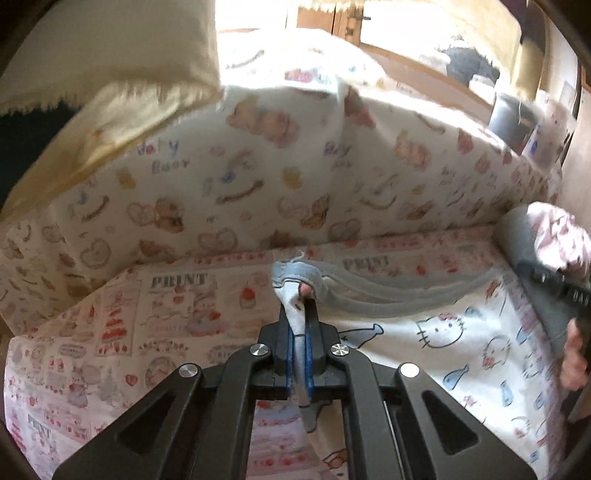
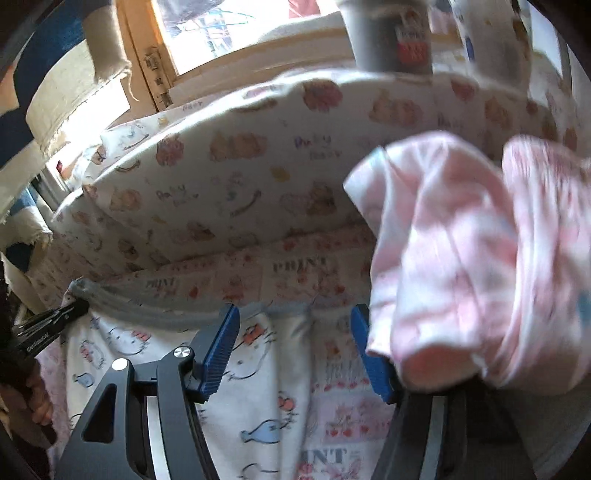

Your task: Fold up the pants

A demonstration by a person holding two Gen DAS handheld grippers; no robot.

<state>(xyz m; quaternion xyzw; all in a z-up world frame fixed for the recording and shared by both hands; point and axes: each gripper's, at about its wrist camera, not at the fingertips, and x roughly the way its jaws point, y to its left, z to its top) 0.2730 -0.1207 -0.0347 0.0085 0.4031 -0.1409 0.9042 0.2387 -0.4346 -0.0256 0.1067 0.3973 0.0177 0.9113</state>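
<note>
The pants (image 1: 461, 343) are white with a Hello Kitty and blue fish print and a grey waistband (image 1: 369, 291). They lie on a printed bed sheet (image 1: 110, 332). My left gripper (image 1: 301, 317) is shut on the left corner of the waistband. In the right wrist view my right gripper (image 2: 295, 332) is open just above the pants (image 2: 258, 369), its jaws either side of the waistband's right corner (image 2: 288, 314). The left gripper also shows in the right wrist view (image 2: 55, 321) at the far left, holding the waistband.
A padded bumper (image 1: 258, 177) with a bear print stands behind the sheet. A crumpled pink garment (image 2: 480, 266) hangs close to the right gripper's right finger. A window (image 2: 221, 33) and sill with a grey cup (image 2: 388, 37) lie behind the bumper.
</note>
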